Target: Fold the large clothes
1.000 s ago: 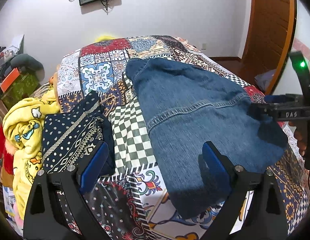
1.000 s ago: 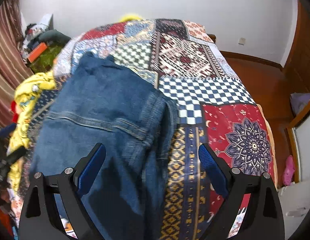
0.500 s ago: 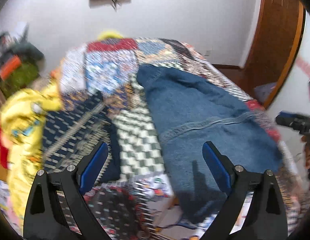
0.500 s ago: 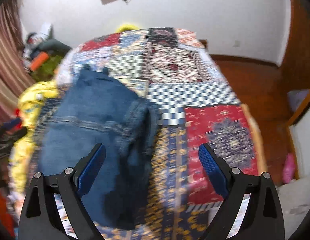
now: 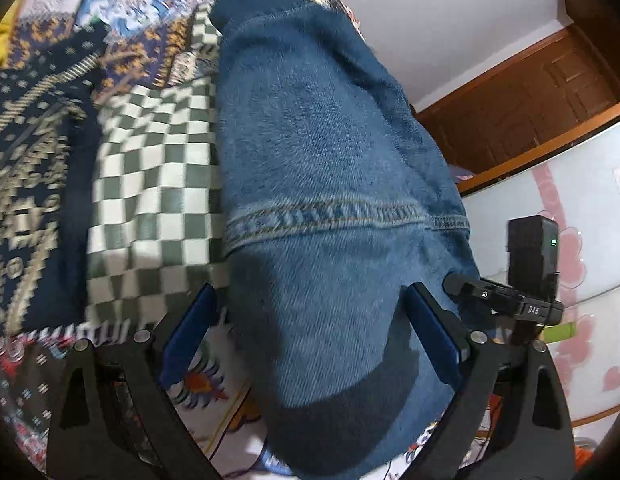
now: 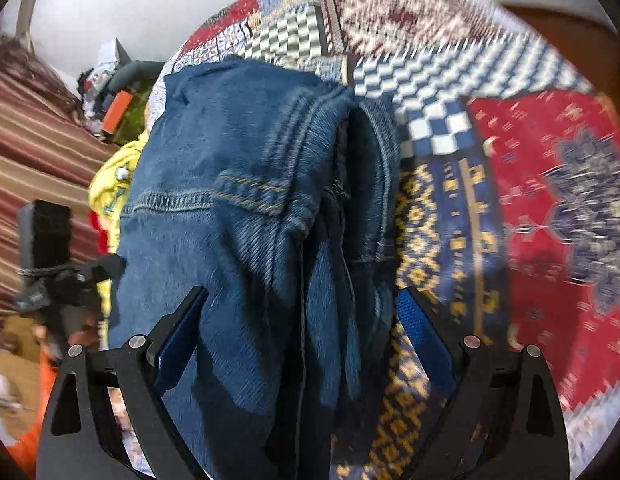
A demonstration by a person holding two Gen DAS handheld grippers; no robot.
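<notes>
A blue denim garment (image 5: 322, 184) lies folded on the patchwork bedspread (image 5: 149, 168). My left gripper (image 5: 310, 332) is open, low over the garment's near end, with the denim between its blue pads. In the right wrist view the same denim (image 6: 237, 184) lies with a bunched fold along its right side. My right gripper (image 6: 301, 332) is open, close above that near fold, its pads either side of the cloth. Each gripper shows in the other's view: the right one (image 5: 506, 300) and the left one (image 6: 61, 280).
A dark patterned cloth (image 5: 33, 160) lies left of the denim. A yellow garment (image 6: 109, 188) and clutter (image 6: 117, 92) sit beyond the bed's left side. A wooden door (image 5: 530, 92) and a white cabinet (image 5: 550, 208) stand to the right. The bedspread's red patch (image 6: 550, 208) lies right of the denim.
Both grippers have dropped down and moved in close over the near end of the denim garment. Both stay open. The garment itself has not moved.
</notes>
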